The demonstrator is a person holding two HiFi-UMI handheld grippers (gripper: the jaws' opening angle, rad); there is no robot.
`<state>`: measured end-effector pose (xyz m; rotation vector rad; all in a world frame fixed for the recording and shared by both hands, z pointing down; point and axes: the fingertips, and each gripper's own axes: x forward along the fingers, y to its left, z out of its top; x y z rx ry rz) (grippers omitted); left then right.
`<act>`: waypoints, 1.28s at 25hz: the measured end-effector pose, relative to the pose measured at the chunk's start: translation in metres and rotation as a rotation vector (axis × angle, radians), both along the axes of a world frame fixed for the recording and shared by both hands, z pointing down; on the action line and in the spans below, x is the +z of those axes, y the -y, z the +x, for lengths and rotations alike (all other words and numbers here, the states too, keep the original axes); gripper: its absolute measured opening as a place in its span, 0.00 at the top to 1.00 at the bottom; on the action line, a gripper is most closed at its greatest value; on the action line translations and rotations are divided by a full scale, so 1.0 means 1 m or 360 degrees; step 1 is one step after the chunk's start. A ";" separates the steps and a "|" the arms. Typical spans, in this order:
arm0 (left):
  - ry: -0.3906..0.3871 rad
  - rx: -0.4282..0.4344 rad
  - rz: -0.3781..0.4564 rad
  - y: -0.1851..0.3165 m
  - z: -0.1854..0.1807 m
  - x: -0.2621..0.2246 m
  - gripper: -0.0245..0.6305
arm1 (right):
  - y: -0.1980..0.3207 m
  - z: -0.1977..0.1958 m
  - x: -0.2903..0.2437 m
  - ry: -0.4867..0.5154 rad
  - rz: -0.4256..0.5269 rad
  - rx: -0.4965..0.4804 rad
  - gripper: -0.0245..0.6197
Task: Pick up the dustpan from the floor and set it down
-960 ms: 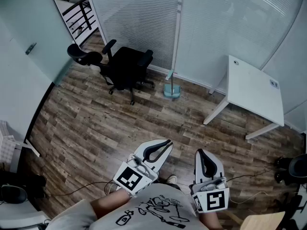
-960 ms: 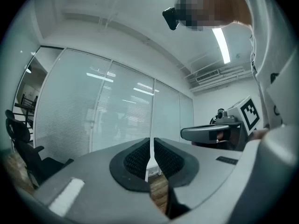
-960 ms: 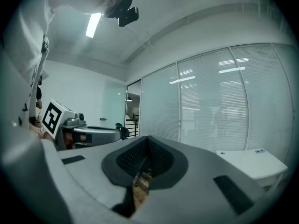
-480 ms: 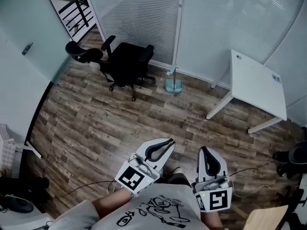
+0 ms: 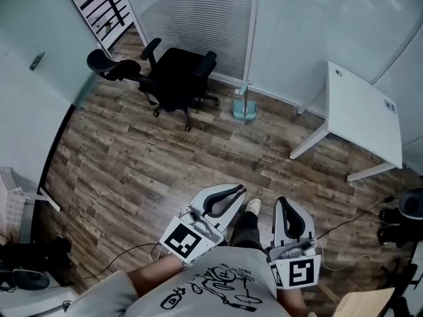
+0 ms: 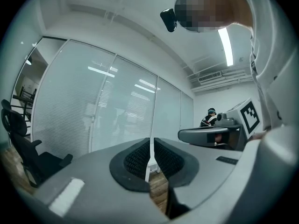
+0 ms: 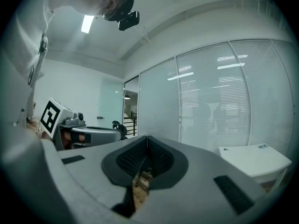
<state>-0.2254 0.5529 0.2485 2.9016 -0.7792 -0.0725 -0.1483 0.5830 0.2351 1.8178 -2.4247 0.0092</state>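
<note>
The dustpan (image 5: pixel 243 107) is a pale teal pan with an upright handle. It stands on the wood floor by the glass wall, between the black chair and the white table. My left gripper (image 5: pixel 234 189) and right gripper (image 5: pixel 285 203) are held level close to the body, well short of the dustpan, and both point toward it. In the left gripper view the left gripper (image 6: pixel 152 141) has its pads together with nothing held. In the right gripper view the right gripper (image 7: pixel 147 139) is likewise shut and empty. A shoe (image 5: pixel 252 207) shows between them.
A black office chair (image 5: pixel 175 78) stands left of the dustpan. A white table (image 5: pixel 363 114) stands to its right on angled legs. The glass wall with blinds (image 5: pixel 198 18) runs behind. Cables (image 5: pixel 350 220) cross the floor at right, near another chair base (image 5: pixel 404 216).
The view has advanced slightly toward the glass wall, and a shoe has stepped into sight between the grippers. Both grippers stay shut and keep their place by the body.
</note>
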 end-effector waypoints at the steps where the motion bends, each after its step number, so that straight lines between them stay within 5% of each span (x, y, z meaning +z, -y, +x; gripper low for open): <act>1: 0.0003 -0.0004 -0.0002 0.007 0.005 0.000 0.93 | 0.007 0.005 0.000 0.0000 0.0004 -0.0003 0.96; 24: 0.0012 -0.0026 0.0030 0.174 0.207 -0.021 0.93 | 0.166 0.202 -0.021 0.0040 0.0070 -0.0044 0.96; 32: 0.0030 -0.0087 -0.0027 0.196 0.224 -0.009 0.93 | 0.190 0.226 -0.007 0.0065 0.0016 -0.0080 0.96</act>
